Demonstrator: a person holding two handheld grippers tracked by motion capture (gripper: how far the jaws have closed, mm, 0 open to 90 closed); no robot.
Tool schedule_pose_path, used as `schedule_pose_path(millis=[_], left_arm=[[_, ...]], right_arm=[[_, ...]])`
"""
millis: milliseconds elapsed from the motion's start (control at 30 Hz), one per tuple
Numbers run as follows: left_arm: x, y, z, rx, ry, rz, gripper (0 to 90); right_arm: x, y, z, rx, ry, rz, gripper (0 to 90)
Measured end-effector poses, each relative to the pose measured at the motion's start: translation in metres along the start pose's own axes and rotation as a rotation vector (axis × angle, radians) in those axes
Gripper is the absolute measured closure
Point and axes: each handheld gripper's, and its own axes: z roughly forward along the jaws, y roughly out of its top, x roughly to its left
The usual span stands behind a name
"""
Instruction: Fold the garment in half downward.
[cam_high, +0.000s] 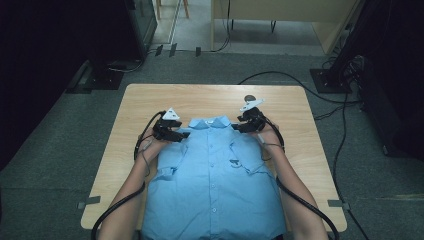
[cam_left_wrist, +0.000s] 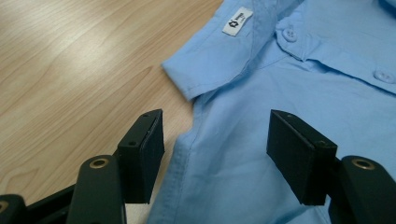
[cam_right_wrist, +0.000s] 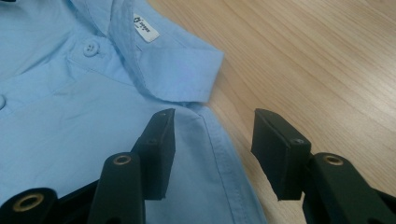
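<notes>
Wooden table on grey carpet in a dim room.
The light wooden table (cam_high: 210, 97) has rounded corners and stands on grey carpet (cam_high: 55, 150); grey tape strips (cam_high: 89, 202) mark its near corners. Black cables (cam_high: 280, 76) run across the floor toward a dark stand base (cam_high: 327, 80) at right. A black cabinet (cam_high: 75, 35) stands at far left, pale wooden furniture (cam_high: 285, 12) along the far side. Soft light falls from above.

Smooth light-blue cotton-looking shirt (cam_high: 215, 175), pale matt wood-grain table (cam_high: 150, 100), matt black, probably plastic fingers (cam_left_wrist: 142, 149)
</notes>
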Motion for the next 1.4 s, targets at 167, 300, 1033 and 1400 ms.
schedule_pose_path(millis=[167, 300, 1033, 1400], left_arm=[[0.0, 0.003, 0.004, 0.021, -0.006, -0.022, 39.7], [-0.001, 0.004, 0.005, 0.027, -0.012, -0.012, 53.3], [-0.007, 0.01, 0.001, 0.038, 0.005, -0.054, 87.4], [-0.006, 0.006, -0.004, -0.024, 0.0, -0.103, 88.1]], right_arm=[[0.001, 0.002, 0.002, 0.02, -0.013, 0.009, 45.6], [0.001, 0.004, 0.005, 0.019, -0.003, 0.009, 45.7], [0.014, 0.014, 0.011, 0.026, -0.018, 0.041, 89.6], [0.015, 0.014, 0.001, -0.019, -0.012, 0.064, 89.8]])
